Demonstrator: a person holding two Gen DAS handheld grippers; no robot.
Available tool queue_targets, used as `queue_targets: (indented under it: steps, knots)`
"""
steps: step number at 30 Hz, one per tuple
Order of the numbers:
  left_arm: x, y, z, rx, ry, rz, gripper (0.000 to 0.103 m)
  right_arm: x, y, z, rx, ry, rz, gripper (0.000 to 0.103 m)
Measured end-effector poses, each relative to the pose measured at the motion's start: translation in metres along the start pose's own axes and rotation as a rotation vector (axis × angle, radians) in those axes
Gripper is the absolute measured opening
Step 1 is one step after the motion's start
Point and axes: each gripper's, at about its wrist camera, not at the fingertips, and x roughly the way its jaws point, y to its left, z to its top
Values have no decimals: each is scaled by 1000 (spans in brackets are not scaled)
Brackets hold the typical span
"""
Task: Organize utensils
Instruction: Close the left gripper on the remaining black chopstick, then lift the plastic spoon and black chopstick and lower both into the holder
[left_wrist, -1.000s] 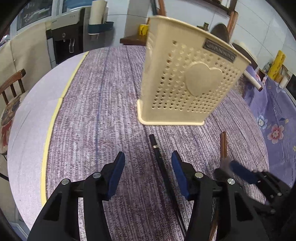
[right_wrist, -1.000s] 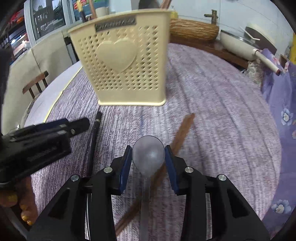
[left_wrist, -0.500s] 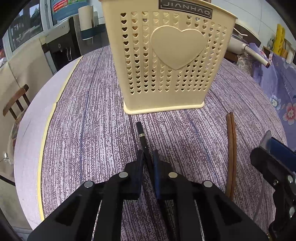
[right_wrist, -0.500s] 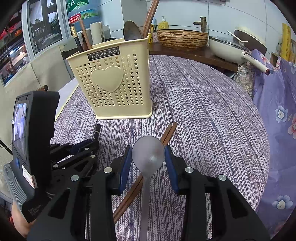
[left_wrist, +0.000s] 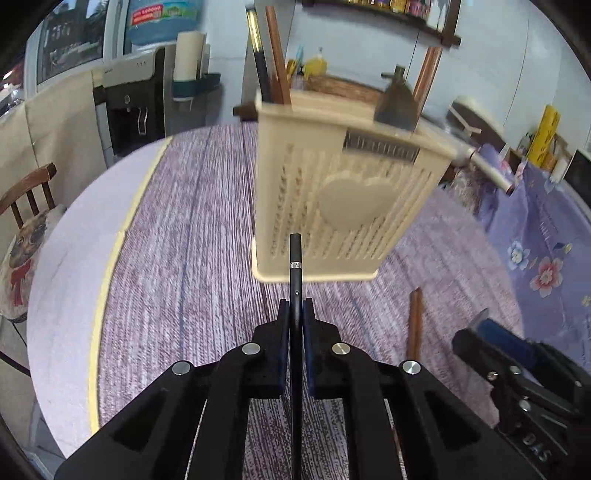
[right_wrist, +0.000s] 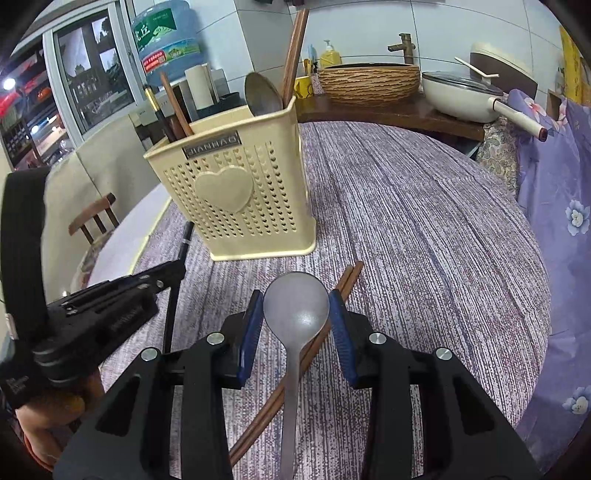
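My left gripper (left_wrist: 295, 314) is shut on a black chopstick (left_wrist: 295, 258), lifted off the table and pointing at the cream utensil holder (left_wrist: 347, 206). My right gripper (right_wrist: 295, 314) is shut on a metal spoon (right_wrist: 295, 306), bowl forward, above the table. The holder (right_wrist: 240, 199) stands upright and holds a spoon and several chopsticks. A pair of brown chopsticks (right_wrist: 314, 343) lies on the table under the right gripper; it also shows in the left wrist view (left_wrist: 413, 317). The left gripper (right_wrist: 110, 306) shows at the left of the right wrist view.
The round table (right_wrist: 424, 229) has a purple striped cloth. A wooden chair (left_wrist: 26, 195) stands at its left. Behind are a woven basket (right_wrist: 369, 81), a white pan (right_wrist: 465, 96) and a flowered purple cloth (right_wrist: 561, 206) at the right.
My left gripper closed on the black chopstick and raised it off the table. The right gripper kept the spoon and rose higher above the table.
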Motion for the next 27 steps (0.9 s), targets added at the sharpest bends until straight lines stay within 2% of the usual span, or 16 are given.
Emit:
queue_targets:
  steps: [6,12,19,22,27]
  knots:
    - [-43,6,19,-19,-113,-28,8,-25,4,11,-20,-39,15,37]
    - [-75,6,27,-13,-195,-45,8,-47,9,22,-43,-65,28,37]
    - [-83,7,26,-7,-219,-41,8,-58,15,26,-62,-78,41,37]
    - [-87,11,29,-15,-216,-65,8,-60,17,31,-67,-84,61,37]
    - [-101,10,41,-8,-257,-69,8,-68,27,47,-95,-136,61,37]
